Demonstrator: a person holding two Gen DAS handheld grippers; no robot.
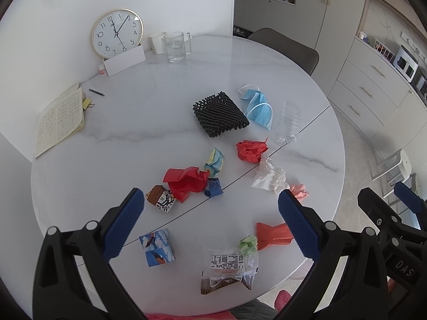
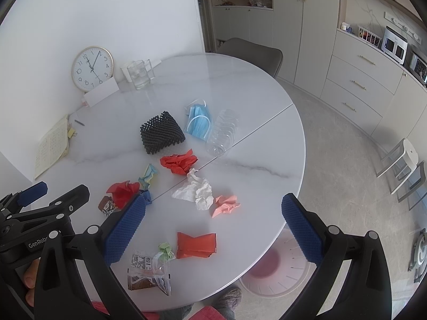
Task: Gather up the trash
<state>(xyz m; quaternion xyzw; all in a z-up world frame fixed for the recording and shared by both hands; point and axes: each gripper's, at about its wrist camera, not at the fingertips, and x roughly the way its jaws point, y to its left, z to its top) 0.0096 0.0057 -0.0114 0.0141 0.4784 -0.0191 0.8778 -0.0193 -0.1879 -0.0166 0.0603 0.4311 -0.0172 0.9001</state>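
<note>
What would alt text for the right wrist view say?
Open right gripper hovers above a round white table strewn with trash: crumpled papers, a blue mask, black foam net, clear bottle and snack wrapper. A pink bin stands on the floor beside it.

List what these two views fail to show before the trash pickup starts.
- Pink bin, right wrist view: partly hidden by the table edge and the right tongs.
- Snack wrapper label, both views: print too small to read.
- Blue paper ball, right wrist view: mostly behind a finger.
- Notebook writing: too small.
</note>
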